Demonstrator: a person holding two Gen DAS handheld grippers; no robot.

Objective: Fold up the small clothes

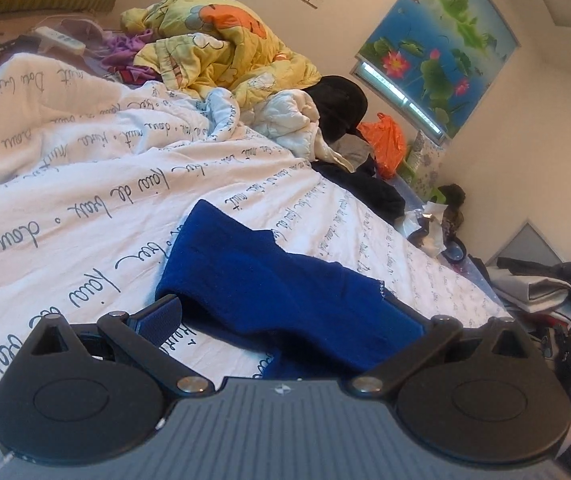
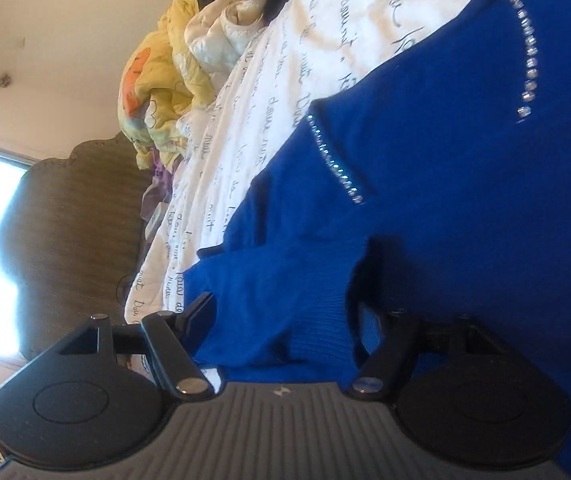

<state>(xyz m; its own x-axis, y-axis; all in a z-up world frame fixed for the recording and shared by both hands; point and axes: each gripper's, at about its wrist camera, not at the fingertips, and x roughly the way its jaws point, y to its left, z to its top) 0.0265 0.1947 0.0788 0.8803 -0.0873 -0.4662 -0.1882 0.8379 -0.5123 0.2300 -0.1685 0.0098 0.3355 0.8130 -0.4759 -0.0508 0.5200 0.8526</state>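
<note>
A royal-blue garment with silver rhinestone lines lies on the white quilt (dark cursive script all over). Beyond the quilt sit a yellow cartoon-print blanket, black clothing and an orange bag.

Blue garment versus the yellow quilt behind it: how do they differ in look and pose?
The blue garment is plain, with rhinestone trim; the yellow quilt bears cartoon prints. The garment lies fairly flat on the white script bedspread, close to the camera; the quilt is bunched in a heap farther back. Both rest on the bed.
</note>
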